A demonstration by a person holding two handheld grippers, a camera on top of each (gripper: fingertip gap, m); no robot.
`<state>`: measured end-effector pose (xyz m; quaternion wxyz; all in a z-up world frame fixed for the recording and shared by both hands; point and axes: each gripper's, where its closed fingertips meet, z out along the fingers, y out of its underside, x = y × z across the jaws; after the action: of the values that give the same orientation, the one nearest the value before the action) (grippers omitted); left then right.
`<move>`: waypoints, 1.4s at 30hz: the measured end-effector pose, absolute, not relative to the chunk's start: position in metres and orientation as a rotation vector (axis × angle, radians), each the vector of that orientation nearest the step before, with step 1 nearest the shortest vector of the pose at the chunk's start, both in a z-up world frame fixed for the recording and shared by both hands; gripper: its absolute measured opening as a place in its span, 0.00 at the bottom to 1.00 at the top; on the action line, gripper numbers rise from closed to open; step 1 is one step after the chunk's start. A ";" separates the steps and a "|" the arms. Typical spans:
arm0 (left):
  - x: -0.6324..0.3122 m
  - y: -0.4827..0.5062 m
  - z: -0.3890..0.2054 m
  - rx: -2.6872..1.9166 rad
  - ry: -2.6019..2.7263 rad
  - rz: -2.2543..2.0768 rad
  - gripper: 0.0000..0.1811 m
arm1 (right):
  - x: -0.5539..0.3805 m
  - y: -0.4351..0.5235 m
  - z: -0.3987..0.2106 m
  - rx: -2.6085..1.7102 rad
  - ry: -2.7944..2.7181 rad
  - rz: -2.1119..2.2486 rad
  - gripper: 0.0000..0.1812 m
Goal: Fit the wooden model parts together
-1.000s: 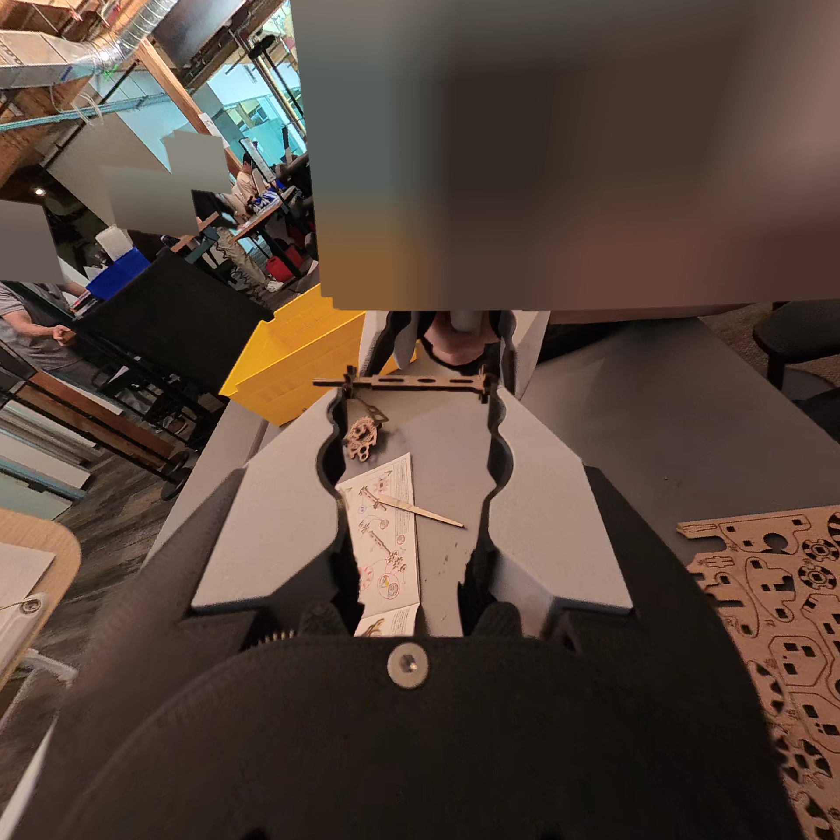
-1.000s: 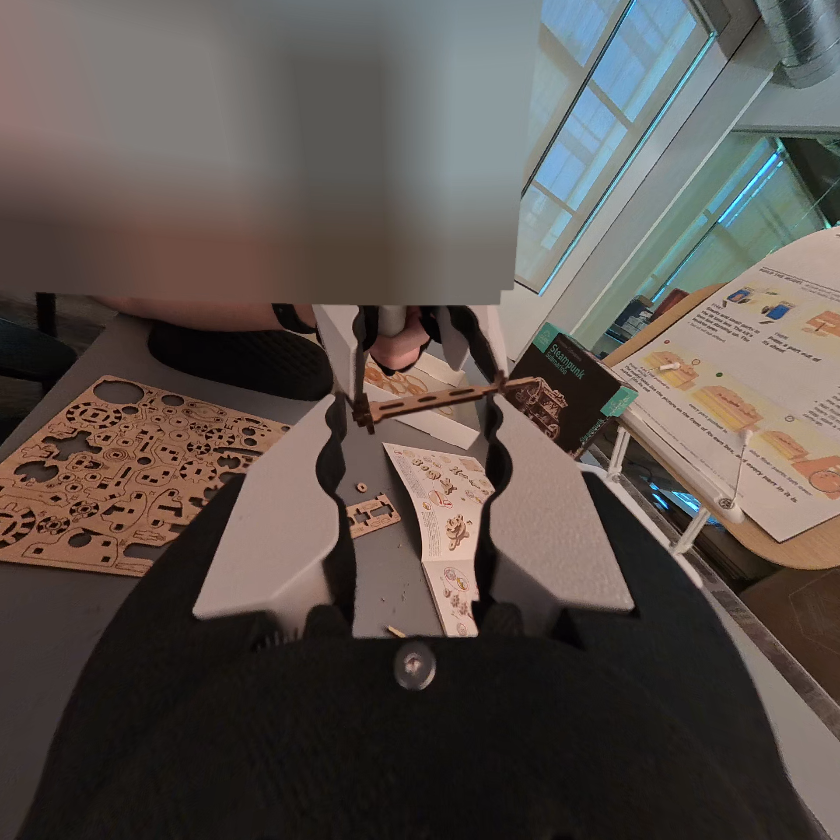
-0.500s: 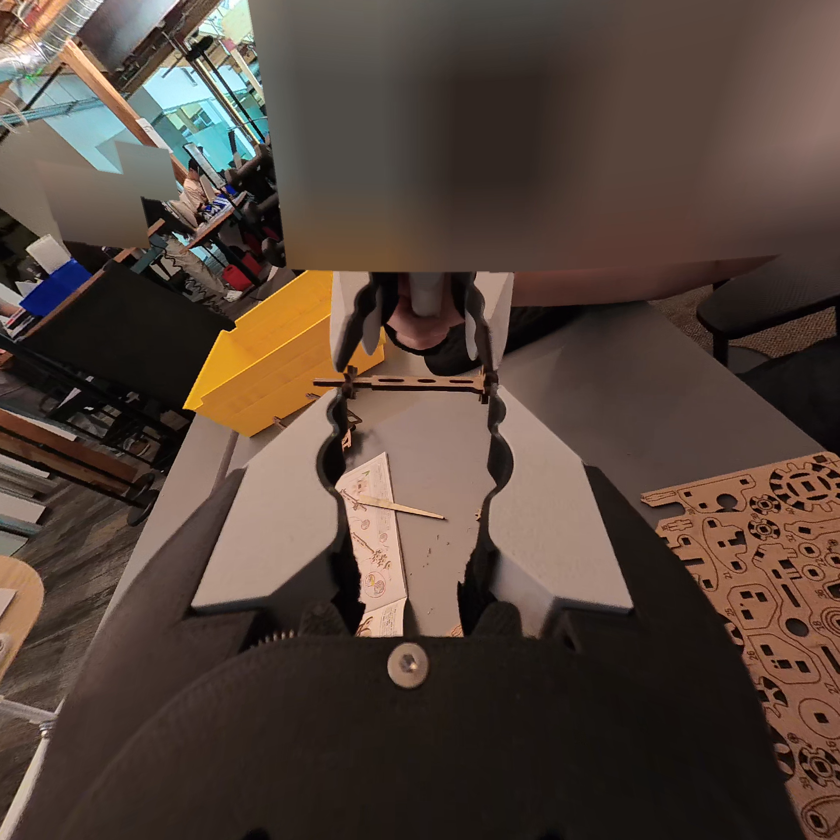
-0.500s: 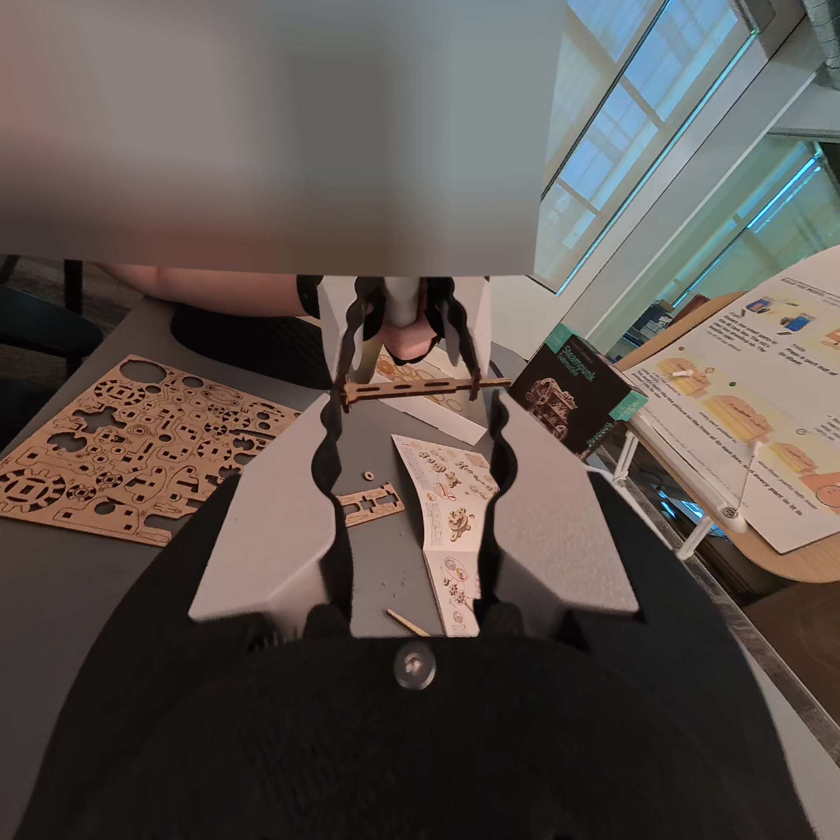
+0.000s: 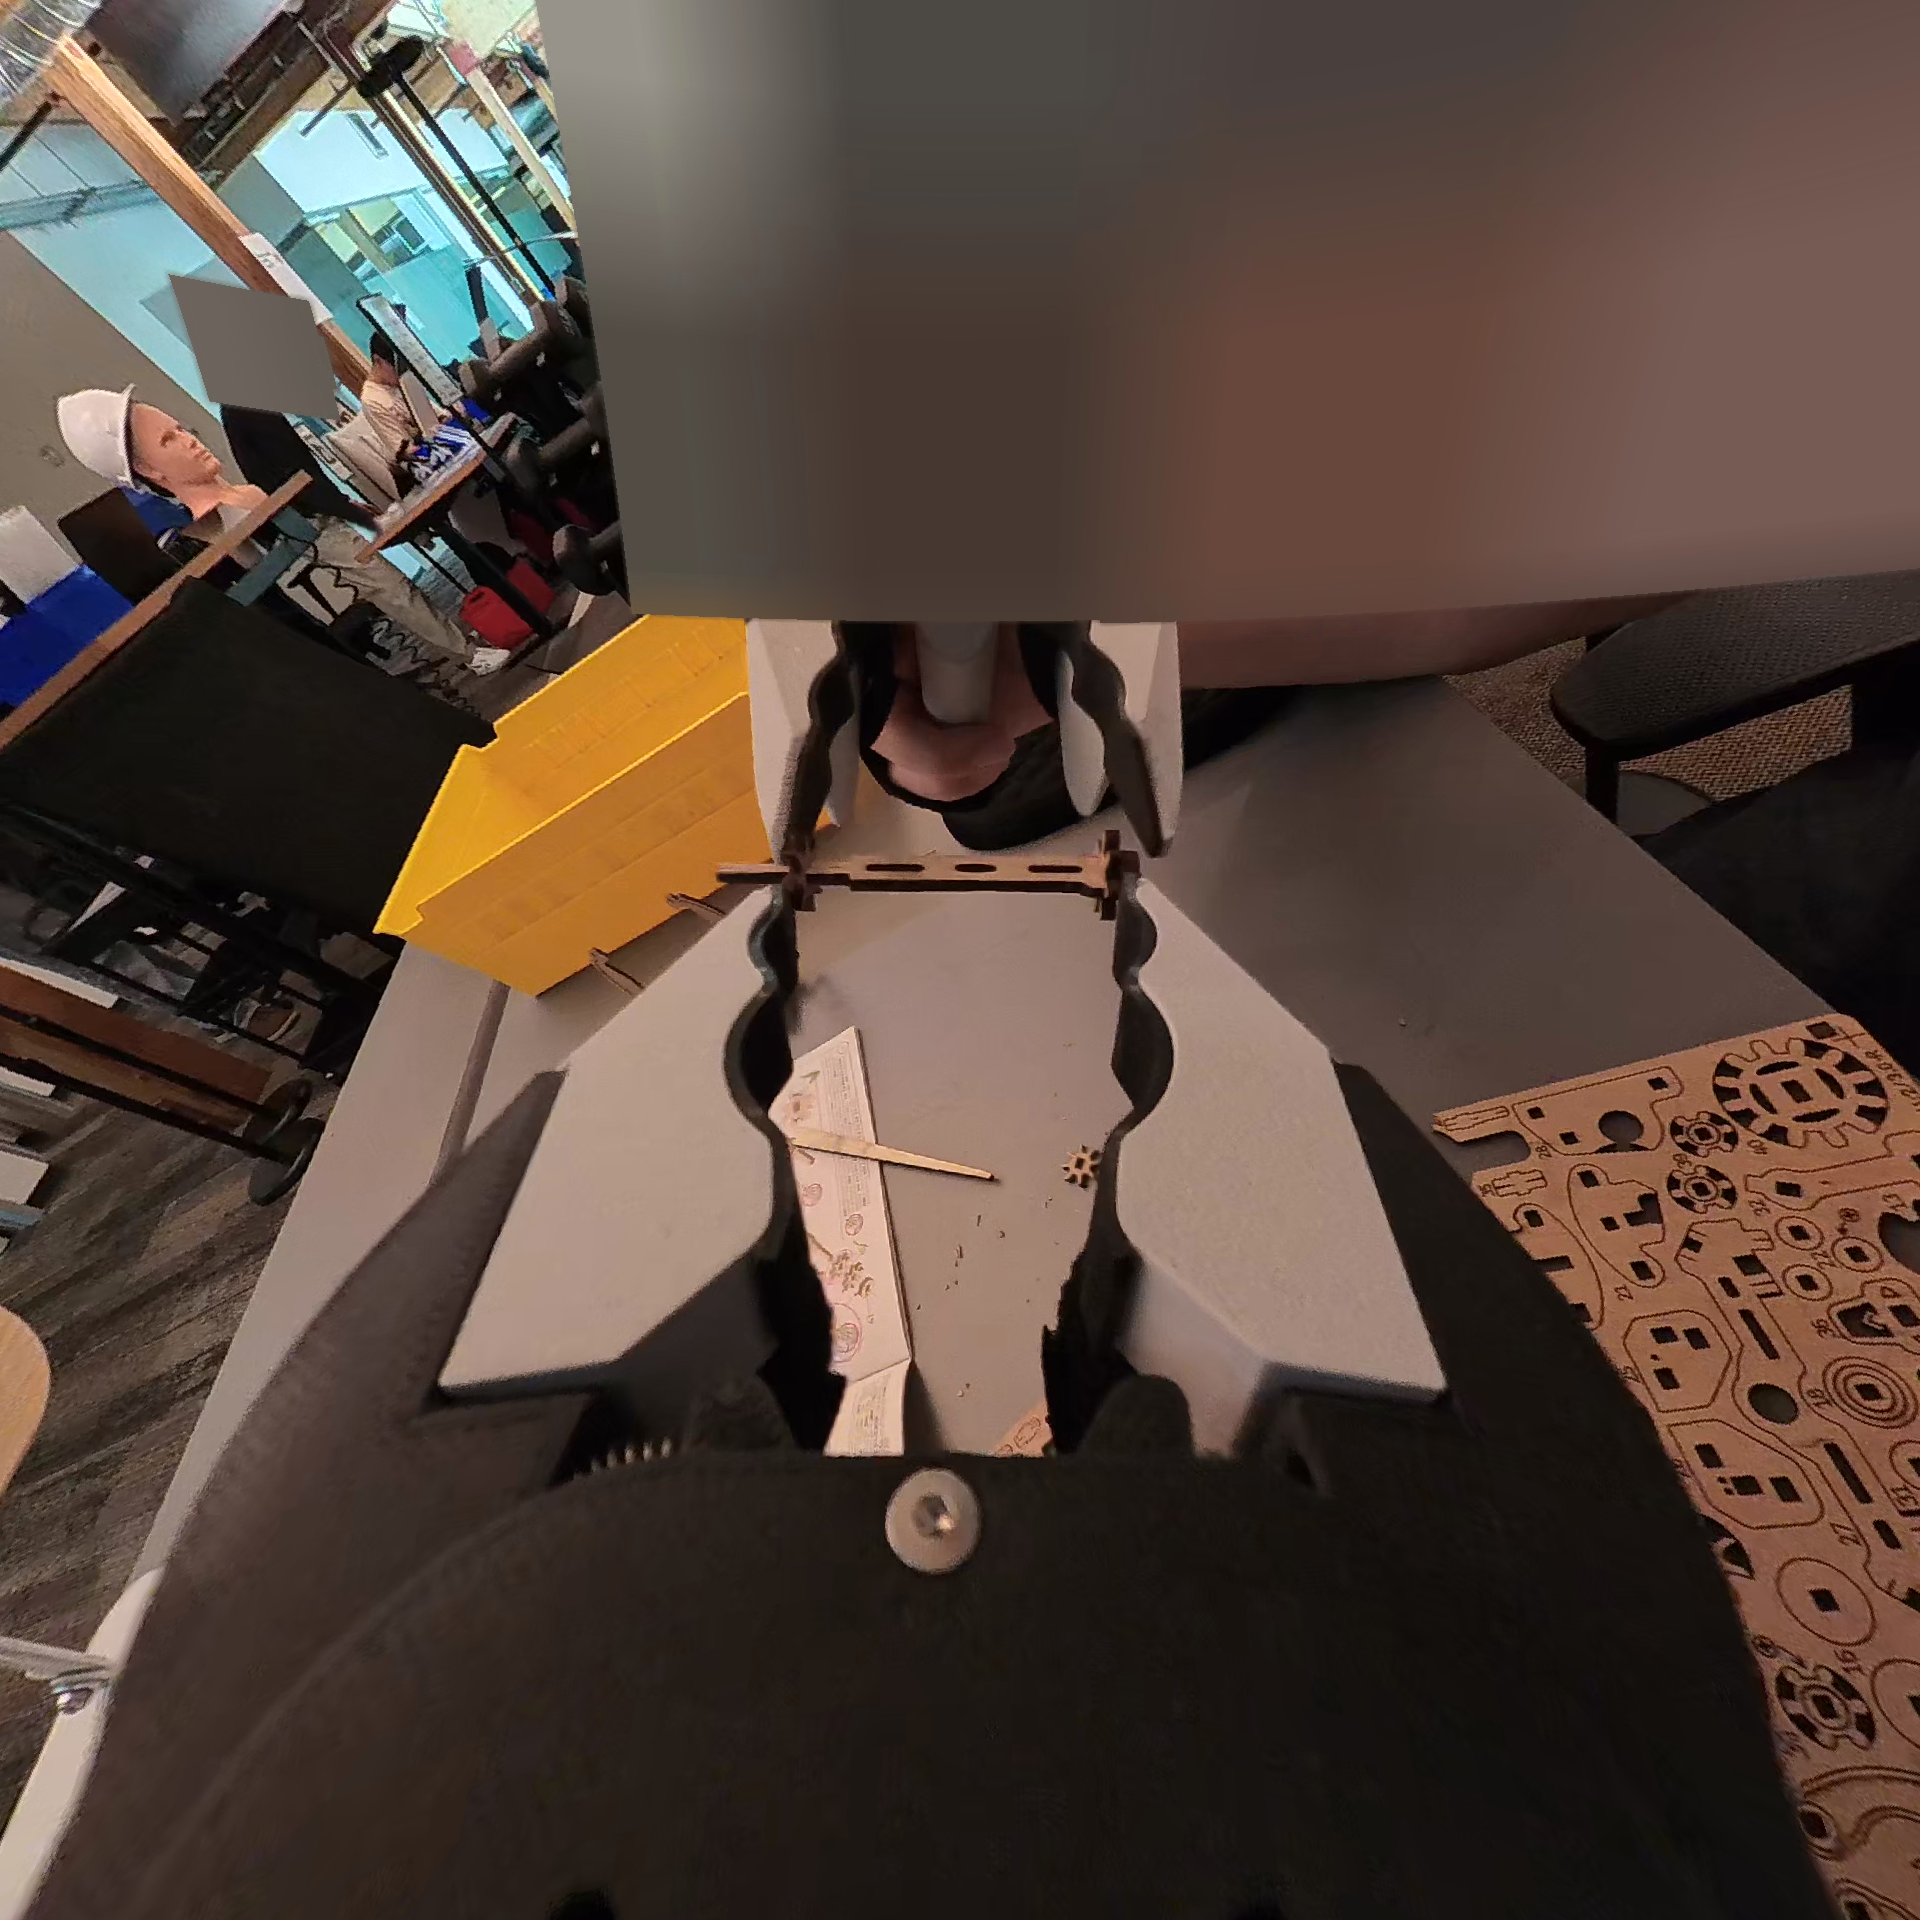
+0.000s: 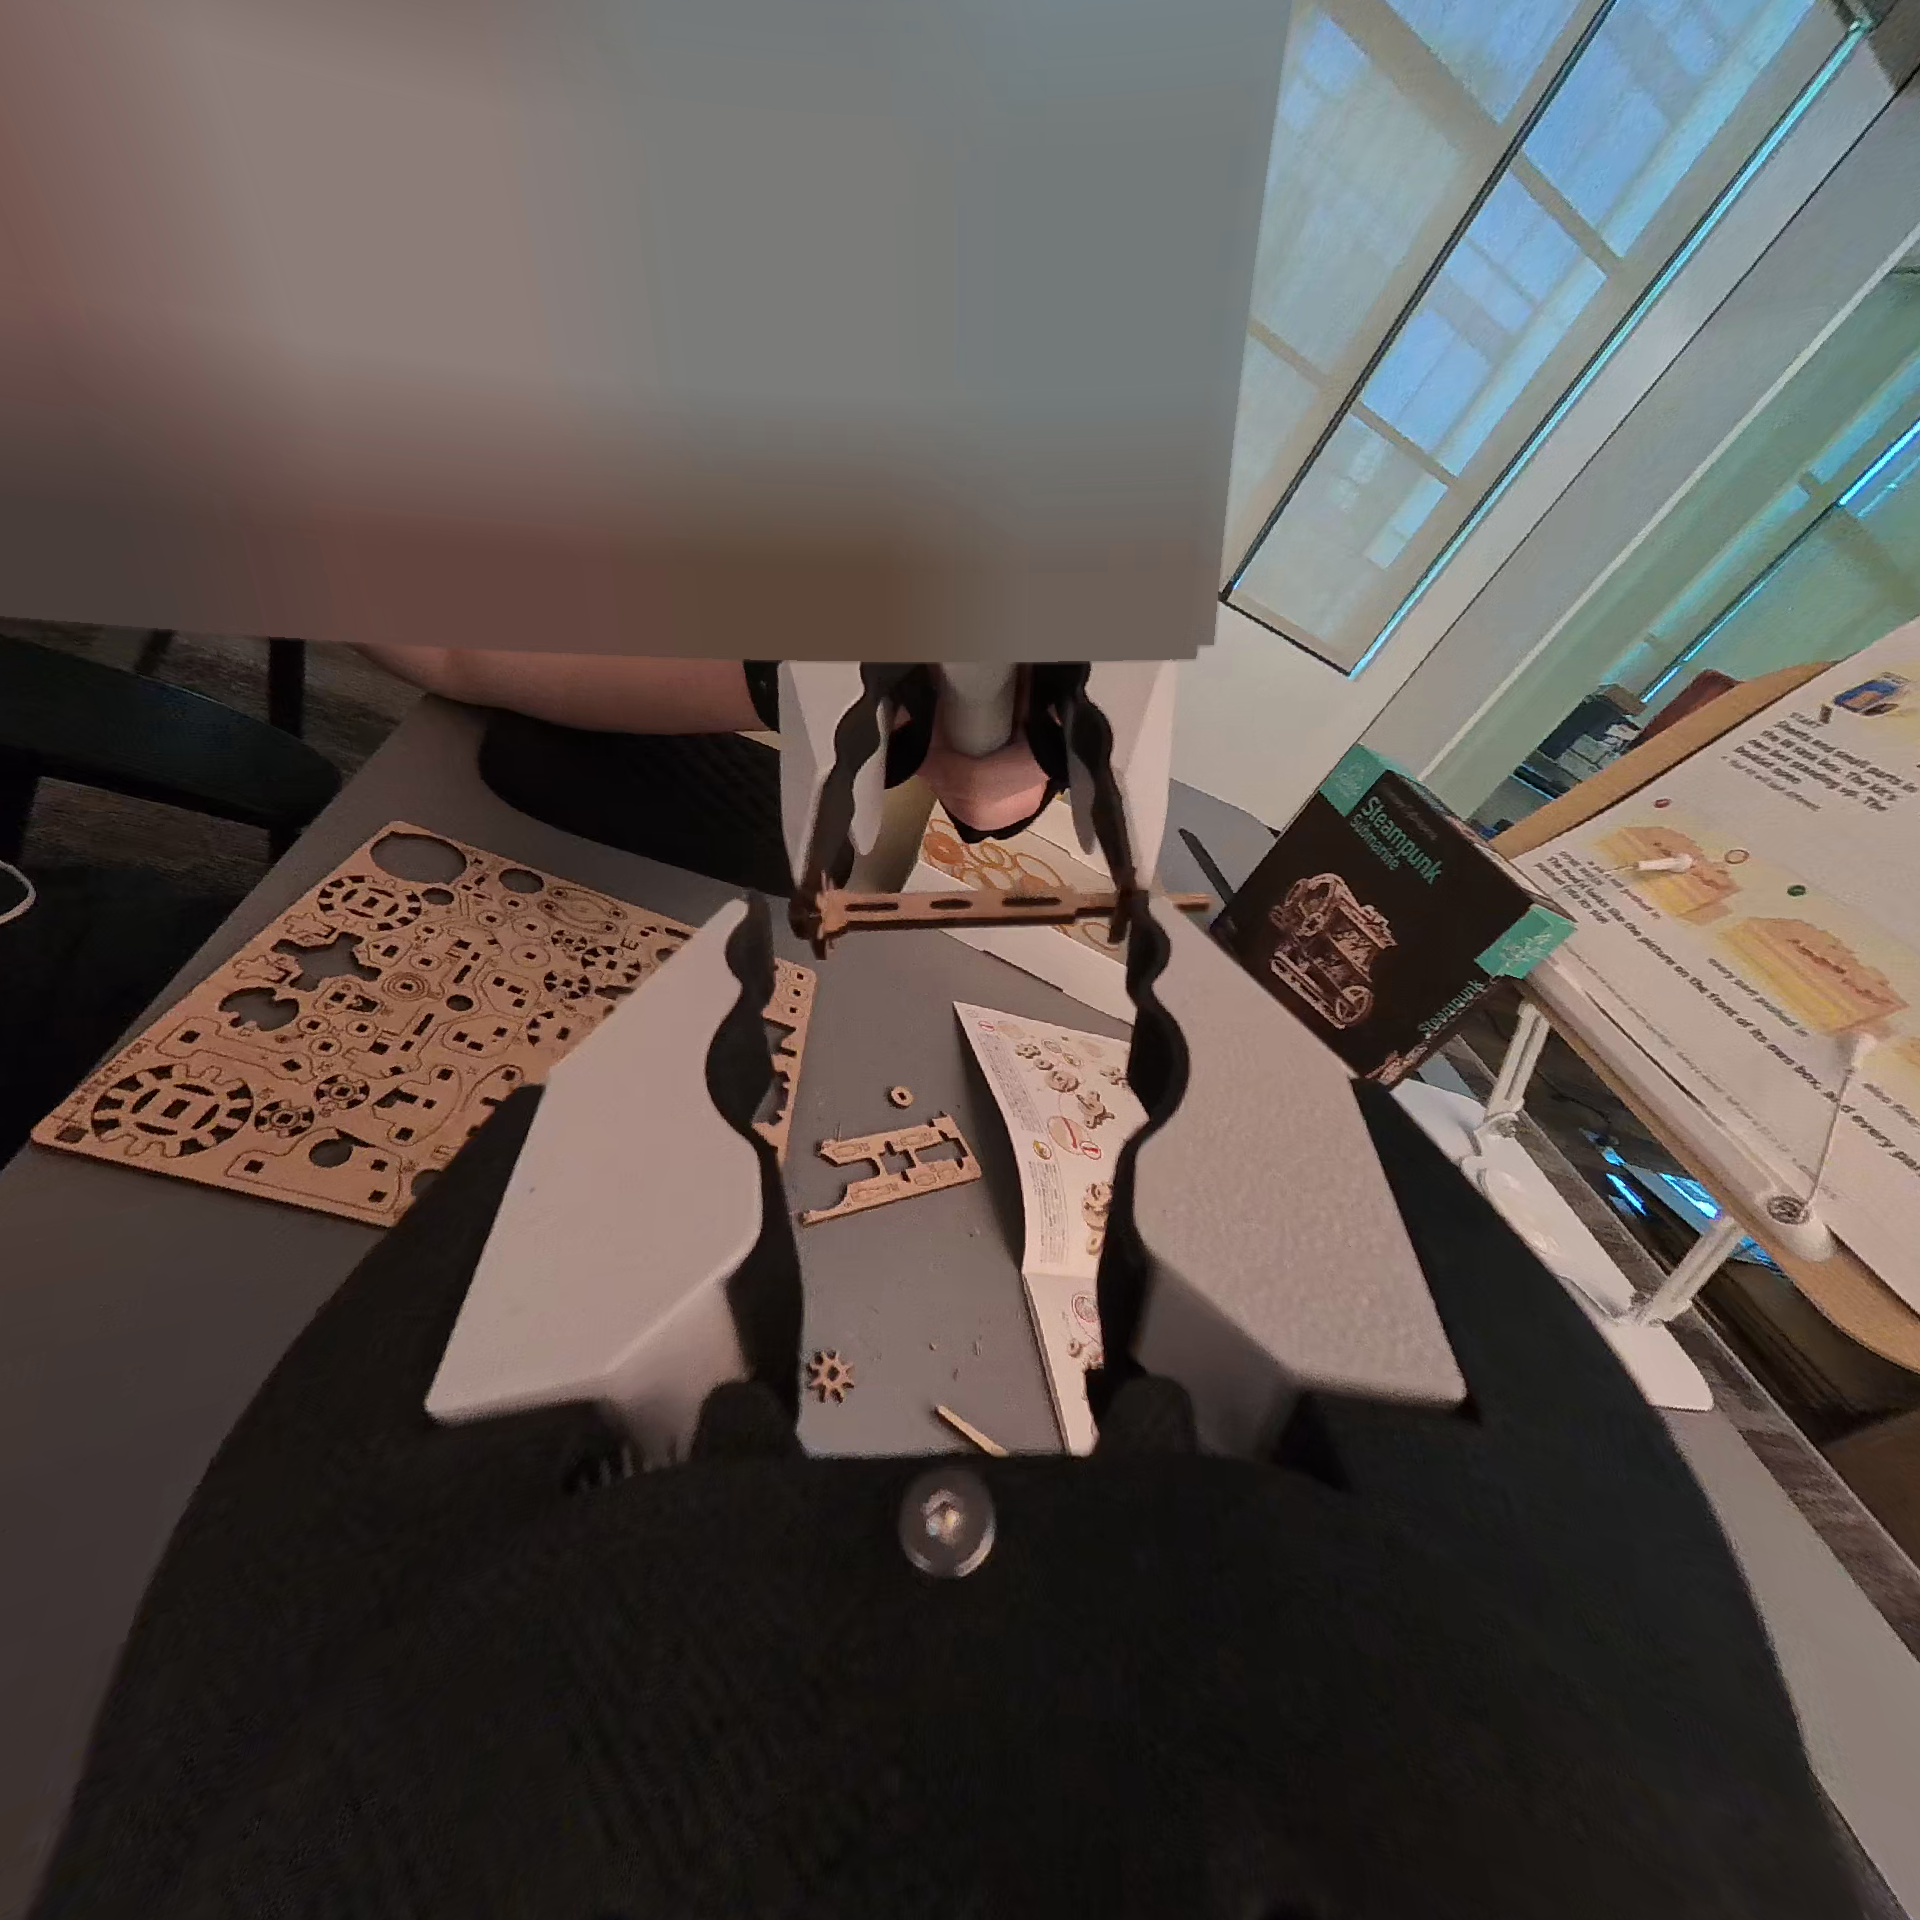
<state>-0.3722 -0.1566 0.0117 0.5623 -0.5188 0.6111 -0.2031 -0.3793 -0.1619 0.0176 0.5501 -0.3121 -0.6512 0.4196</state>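
Right now both claws are holding one slotted wooden strip [image 5: 961, 871] up above the grey surface [image 5: 1351, 935], the left claw [image 5: 948, 902] and right claw [image 6: 961, 914] each pinching its ends. Keeping it level while pushing gently should help it fit.

slotted strip [image 5: 961, 871] thin raw laser-cut wood, dark edges. cutout sheet [image 6: 343, 1013] at 9 o'clock same plywood. surface [image 5: 1351, 935] matt grey. leaflet [image 6: 1060, 1122] glossy paper. bin [image 5: 613, 800] smooth yellow plastic. box [image 6: 1371, 935] printed cardboard.
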 end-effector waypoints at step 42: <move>-0.387 -0.140 -0.007 -1.492 1.411 -0.500 0.29 | -0.398 -0.146 -0.008 -0.779 -1.579 0.692 0.35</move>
<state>-0.3866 -0.1398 -0.0074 0.4916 -0.6147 0.5814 -0.2060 -0.3982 -0.1458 -0.0083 0.5850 -0.3341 -0.6769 0.2967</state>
